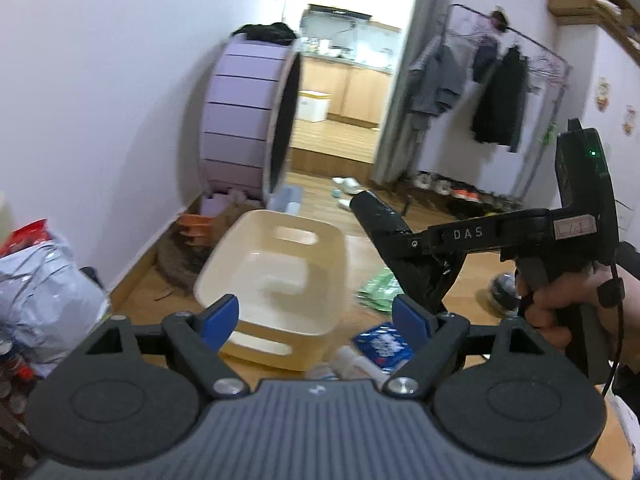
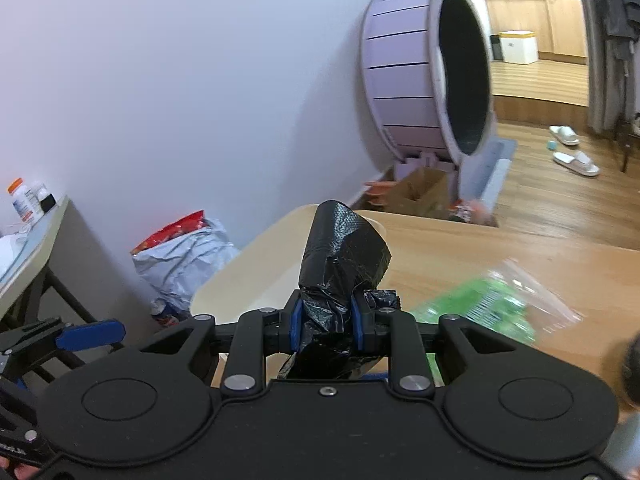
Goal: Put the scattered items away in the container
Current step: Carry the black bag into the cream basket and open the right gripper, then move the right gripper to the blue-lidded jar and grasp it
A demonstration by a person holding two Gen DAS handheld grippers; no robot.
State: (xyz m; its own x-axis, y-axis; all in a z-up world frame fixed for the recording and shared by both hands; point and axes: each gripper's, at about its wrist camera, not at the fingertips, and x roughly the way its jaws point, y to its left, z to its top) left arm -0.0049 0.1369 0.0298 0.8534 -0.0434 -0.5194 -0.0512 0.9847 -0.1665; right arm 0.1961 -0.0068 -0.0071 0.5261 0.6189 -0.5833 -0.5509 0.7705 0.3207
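Black bag roll (image 2: pixel 342 256), a wrinkly, shiny roll of plastic bags, sits squeezed between the two blue pads of the right claw (image 2: pixel 326 322), which is closed tight on it. The roll is up in the air, off the wooden worktop (image 2: pixel 480 240), just beside the cream tub (image 1: pixel 280 272), near its right side. The tub has handle holes and looks empty inside. The left claw (image 1: pixel 318 318) is wide open with nothing between its blue pads, and it hangs in front of the tub's near side. A green packet (image 2: pixel 484 308) lies on the worktop to the right of the roll, and it is blurry. A blue and white packet (image 1: pixel 382 344) and a small white thing lie close to the left claw, partly hidden behind it, so I cannot tell what the white thing is. A dark round thing at the far right is mostly hidden behind the person's hand (image 1: pixel 560 296). Behind the worktop stands a big purple wheel (image 2: pixel 424 68) by the wall. A grey bag (image 2: pixel 188 256) with something red in it sits on the floor, left of the tub.
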